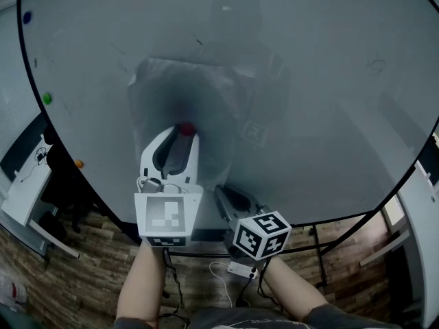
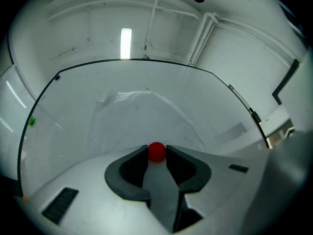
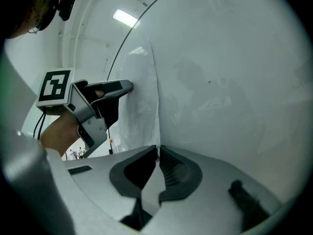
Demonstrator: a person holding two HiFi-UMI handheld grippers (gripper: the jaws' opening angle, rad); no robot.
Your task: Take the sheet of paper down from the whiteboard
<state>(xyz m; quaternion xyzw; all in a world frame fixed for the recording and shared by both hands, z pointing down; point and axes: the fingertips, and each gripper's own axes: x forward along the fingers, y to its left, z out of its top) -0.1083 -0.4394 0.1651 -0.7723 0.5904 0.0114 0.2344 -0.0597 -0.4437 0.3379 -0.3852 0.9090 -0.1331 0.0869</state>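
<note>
A crumpled white sheet of paper hangs on the whiteboard, pinned by a round red magnet. My left gripper reaches up to the board, and in the left gripper view the magnet sits between its fingertips, touching both pads, with the paper behind it. My right gripper is lower and to the right. In the right gripper view it is shut on the sheet's lower edge, and the left gripper shows at the upper left.
Small green, blue and orange magnets sit along the board's left edge. A desk with papers stands at the lower left, on a wooden floor. A person's reflection darkens the board.
</note>
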